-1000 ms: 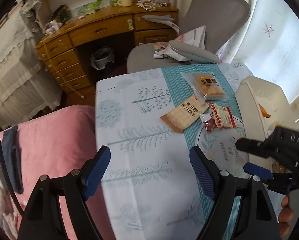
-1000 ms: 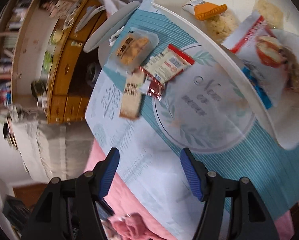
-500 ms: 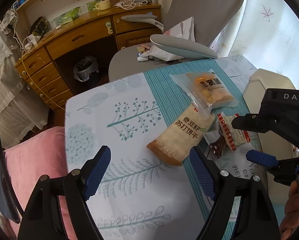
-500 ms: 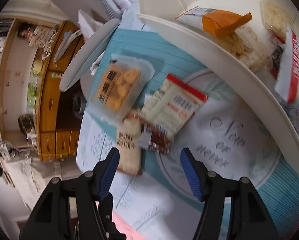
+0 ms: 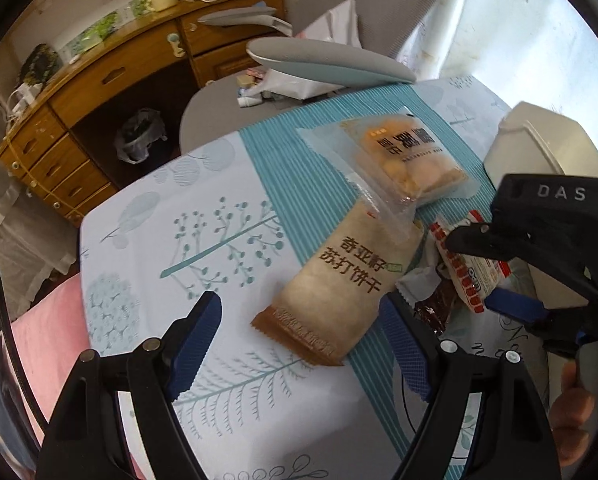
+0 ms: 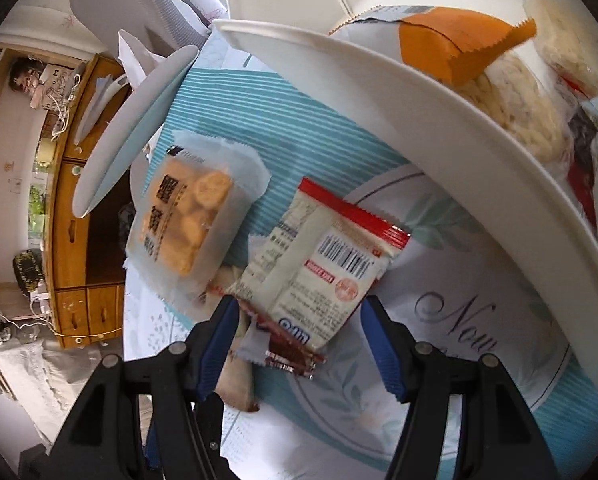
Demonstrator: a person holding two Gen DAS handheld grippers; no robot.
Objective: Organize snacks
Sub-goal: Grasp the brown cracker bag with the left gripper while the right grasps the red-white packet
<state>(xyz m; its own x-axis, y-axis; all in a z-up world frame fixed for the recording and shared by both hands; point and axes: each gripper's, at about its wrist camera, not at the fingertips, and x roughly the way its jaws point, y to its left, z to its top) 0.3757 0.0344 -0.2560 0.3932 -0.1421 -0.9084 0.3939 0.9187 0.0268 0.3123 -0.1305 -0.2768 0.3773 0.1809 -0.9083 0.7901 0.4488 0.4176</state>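
Now: both tongs wide, holding nothing | right tongs (image 6: 295, 344) around red-edged snack packet (image 6: 319, 264) on surface (image 5: 203, 240), beside white bin (image 6: 419, 112) | left tongs (image 5: 299, 344) near cracker pack (image 5: 339, 284) | risk: may pinch dark wrapper (image 6: 287, 354) underneath too

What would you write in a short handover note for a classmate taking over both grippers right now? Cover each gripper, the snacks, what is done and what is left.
Left gripper: open, empty, framing the near end of the beige cracker packet.
Right gripper: open, empty, straddling the red-and-white packet, which overlaps a small dark red packet.
The clear biscuit bag lies on the tablecloth, overlapping the cracker packet's far end.
Done: several snacks, including an orange packet, sit in the white bin.
Left: four packets to move into the bin.
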